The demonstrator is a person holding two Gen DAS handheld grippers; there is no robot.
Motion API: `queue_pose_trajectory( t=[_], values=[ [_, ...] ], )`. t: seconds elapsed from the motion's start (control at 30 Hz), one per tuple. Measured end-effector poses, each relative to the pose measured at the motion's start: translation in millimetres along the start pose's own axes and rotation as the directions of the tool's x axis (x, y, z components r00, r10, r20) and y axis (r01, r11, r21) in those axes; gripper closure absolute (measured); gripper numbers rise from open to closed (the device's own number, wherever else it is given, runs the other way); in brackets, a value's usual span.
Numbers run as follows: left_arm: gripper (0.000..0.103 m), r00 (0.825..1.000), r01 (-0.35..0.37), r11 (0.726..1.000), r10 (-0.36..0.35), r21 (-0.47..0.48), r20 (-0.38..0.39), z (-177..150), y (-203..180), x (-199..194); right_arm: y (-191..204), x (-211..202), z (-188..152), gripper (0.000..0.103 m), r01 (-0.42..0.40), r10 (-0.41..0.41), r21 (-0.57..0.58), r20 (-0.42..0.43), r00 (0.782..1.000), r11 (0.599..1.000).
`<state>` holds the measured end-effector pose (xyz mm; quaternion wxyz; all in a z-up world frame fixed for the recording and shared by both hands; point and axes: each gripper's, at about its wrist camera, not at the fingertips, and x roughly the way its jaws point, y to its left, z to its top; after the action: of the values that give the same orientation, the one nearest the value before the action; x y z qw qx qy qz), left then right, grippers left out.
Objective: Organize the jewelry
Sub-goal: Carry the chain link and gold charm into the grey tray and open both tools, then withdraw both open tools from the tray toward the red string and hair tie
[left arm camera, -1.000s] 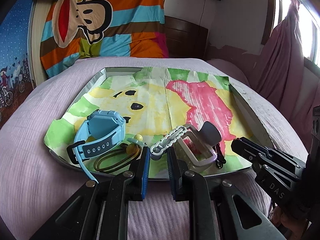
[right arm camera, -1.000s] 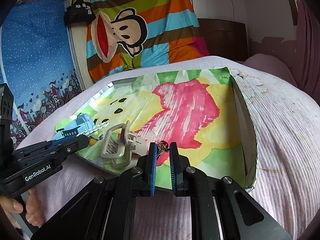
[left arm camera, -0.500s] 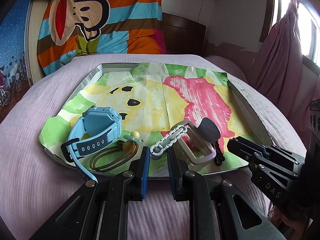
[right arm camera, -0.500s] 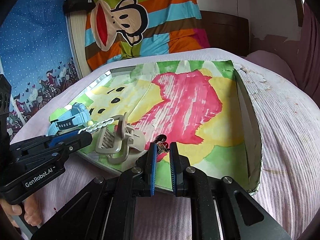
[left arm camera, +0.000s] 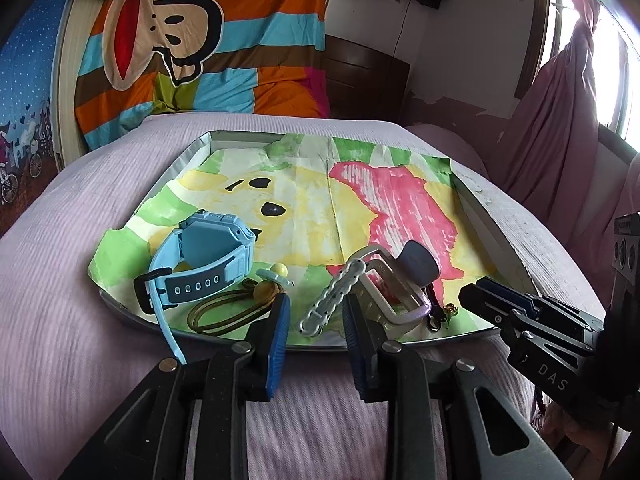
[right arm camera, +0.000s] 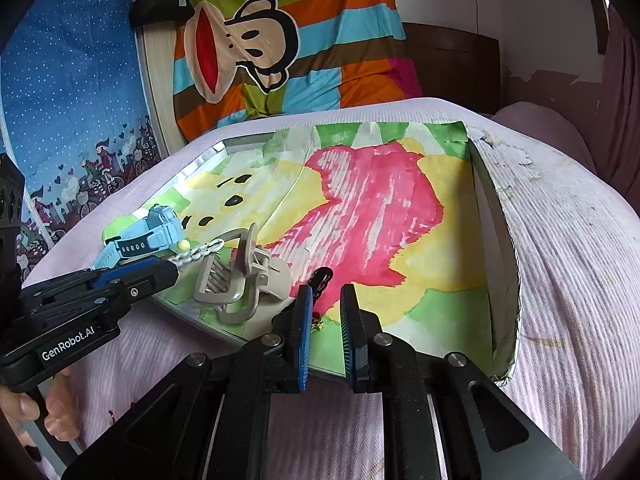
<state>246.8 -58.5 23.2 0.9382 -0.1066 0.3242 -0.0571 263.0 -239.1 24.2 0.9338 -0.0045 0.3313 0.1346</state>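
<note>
1. Since 1.0 s ago both grippers went from nearly closed to parted; nothing on the tray (left arm camera: 120, 308) shifted.
2. We take the tray's near edge as landmark. L gripper (left arm camera: 314, 322) sits right over it, jaws apart, empty, w/ the white chain bracelet (left arm camera: 334, 298) lying just past the edge, dead ahead betw. the fingers.
3. Bracelet's long axis runs from near edge diagonally away and to the right, so roughly along the L fingers, not across; we judge a wrist twist is needed for a clean pinch.
4. R gripper (right arm camera: 324, 320) also over the near edge, jaws apart, empty; small dark charm (right arm camera: 320, 278) just beyond its tips.
5. Blue watch (left arm camera: 200, 262), brown cord (left arm camera: 228, 312), beige claw clip (right arm camera: 240, 276) all hug the near edge; far part of tray is bare paper.
6. L is nearer the bracelet.
</note>
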Motion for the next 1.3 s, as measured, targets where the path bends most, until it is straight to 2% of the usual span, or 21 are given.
queue_pose_trajectory(
  t=[0.13, 0.3, 0.37, 0.5, 0.57, 0.7, 0.77, 0.83, 0.93, 1.1, 1.2, 1.3],
  values=[
    [0.061, 0.999, 0.022, 1.000, -0.021, -0.017, 0.028, -3, 5, -8, -4, -8, -4, 0.076, -0.007, 0.007, 0.011, 0.030, 1.000, 1.000],
    [0.051, 0.997, 0.049, 0.998, -0.046, -0.045, 0.070, -8, 15, -20, -9, -24, -11, 0.075, -0.016, 0.013, 0.027, 0.092, 0.996, 1.000],
    [0.038, 0.994, 0.052, 0.997, -0.047, -0.048, 0.095, -11, 17, -27, -11, -32, -14, 0.066, -0.017, 0.013, 0.035, 0.126, 0.992, 0.999],
    [0.023, 0.989, 0.049, 0.997, -0.041, -0.057, 0.142, -15, 20, -41, -11, -51, -18, 0.054, -0.028, 0.019, 0.047, 0.198, 0.980, 0.999],
    [0.013, 0.986, 0.042, 0.997, -0.031, -0.065, 0.165, -17, 22, -47, -10, -60, -21, 0.044, -0.029, 0.018, 0.045, 0.230, 0.973, 0.999],
    [0.006, 0.980, 0.026, 0.998, -0.014, -0.061, 0.198, -20, 24, -59, -10, -76, -25, 0.034, -0.037, 0.020, 0.054, 0.286, 0.958, 0.998],
    [0.000, 0.975, 0.008, 0.998, 0.005, -0.056, 0.221, -24, 23, -66, -10, -81, -28, 0.027, -0.042, 0.022, 0.059, 0.304, 0.953, 0.997],
    [0.000, 0.972, 0.015, 0.999, -0.002, -0.051, 0.236, -27, 24, -72, -10, -87, -32, 0.024, -0.046, 0.025, 0.059, 0.316, 0.949, 0.997],
    [0.000, 0.971, 0.012, 0.999, -0.001, -0.042, 0.239, -32, 25, -77, -8, -94, -38, 0.012, -0.045, 0.022, 0.061, 0.334, 0.942, 0.997],
    [0.000, 0.972, 0.028, 0.999, -0.019, -0.036, 0.236, -39, 28, -87, -5, -108, -48, 0.009, -0.046, 0.022, 0.057, 0.366, 0.930, 0.997],
    [0.000, 0.971, 0.023, 0.999, -0.015, -0.030, 0.238, -43, 29, -93, -2, -116, -55, 0.002, -0.036, 0.016, 0.046, 0.380, 0.925, 0.998],
    [0.000, 0.973, 0.015, 1.000, -0.012, -0.013, 0.231, -47, 28, -97, 2, -125, -63, 0.002, -0.037, 0.020, 0.038, 0.385, 0.923, 0.999]
  ],
)
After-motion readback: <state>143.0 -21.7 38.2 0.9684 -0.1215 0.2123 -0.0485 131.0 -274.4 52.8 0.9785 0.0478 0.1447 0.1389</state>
